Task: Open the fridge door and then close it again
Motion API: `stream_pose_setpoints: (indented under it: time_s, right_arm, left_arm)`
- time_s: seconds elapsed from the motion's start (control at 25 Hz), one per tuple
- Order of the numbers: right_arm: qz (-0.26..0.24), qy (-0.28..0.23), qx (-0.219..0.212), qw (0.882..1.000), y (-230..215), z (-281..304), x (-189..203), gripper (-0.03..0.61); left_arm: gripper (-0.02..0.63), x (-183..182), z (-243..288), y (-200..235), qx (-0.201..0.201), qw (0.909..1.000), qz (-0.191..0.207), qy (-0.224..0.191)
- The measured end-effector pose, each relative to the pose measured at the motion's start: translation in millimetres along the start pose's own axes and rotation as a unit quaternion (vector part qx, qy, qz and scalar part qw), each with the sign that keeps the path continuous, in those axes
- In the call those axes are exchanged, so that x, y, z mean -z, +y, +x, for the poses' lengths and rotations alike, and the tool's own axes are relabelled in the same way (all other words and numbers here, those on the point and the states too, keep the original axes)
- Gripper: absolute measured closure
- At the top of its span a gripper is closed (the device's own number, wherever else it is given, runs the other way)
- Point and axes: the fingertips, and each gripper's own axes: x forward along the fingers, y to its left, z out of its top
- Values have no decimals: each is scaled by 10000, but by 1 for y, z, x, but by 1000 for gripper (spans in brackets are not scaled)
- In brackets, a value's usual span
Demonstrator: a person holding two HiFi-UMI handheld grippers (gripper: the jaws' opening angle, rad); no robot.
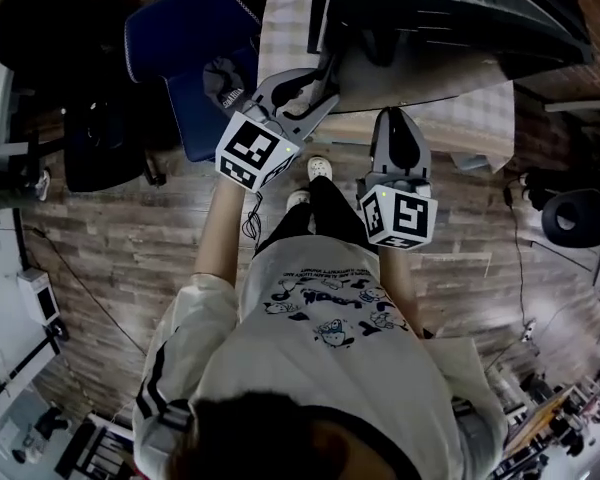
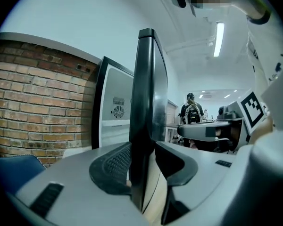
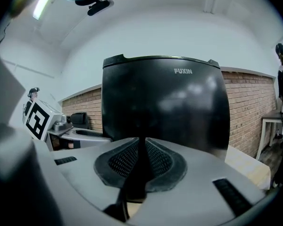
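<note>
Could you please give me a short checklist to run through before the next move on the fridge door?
1. Edge of the fridge door sits between the jaws of the left gripper: ok.
2. Its pads press firmly on the door: cannot tell.
3. Door stands open, with the white interior showing beside it: ok.
4. The right gripper is shut and empty, facing the door's black front: ok.
5. The blue chair stands clear of the door's swing: cannot tell.
</note>
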Motion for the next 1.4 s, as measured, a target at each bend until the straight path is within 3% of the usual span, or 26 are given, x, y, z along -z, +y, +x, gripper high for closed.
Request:
stream_pose_setpoints:
  time_s: [0.4, 0.64, 0.92, 1.08, 1.2, 1.4]
  right_arm:
    - [-46, 138, -92, 9999, 18, -58, 10, 525]
    - [-21, 243, -233, 9994, -15, -95, 15, 523]
    - [-38, 199, -98, 9997, 26, -123, 19, 523]
    - [9, 144, -91, 9999, 23, -144, 21, 518]
    - [63, 122, -225, 9997, 18, -157, 26, 456]
    - [136, 69, -274, 9995, 2, -187, 29, 452]
  left_arm:
    - [468, 6, -20, -69, 600, 9982, 61, -64]
    - [472, 4, 5, -131, 1017, 9948, 95, -23]
    - [477, 12, -40, -147, 1626, 9866, 96, -77]
    - [486, 14, -41, -176, 1970, 9801, 242, -14]
    - [497, 17, -39, -198, 2195, 9750, 349, 29]
    - [514, 13, -36, -232, 2489, 9678, 368, 24]
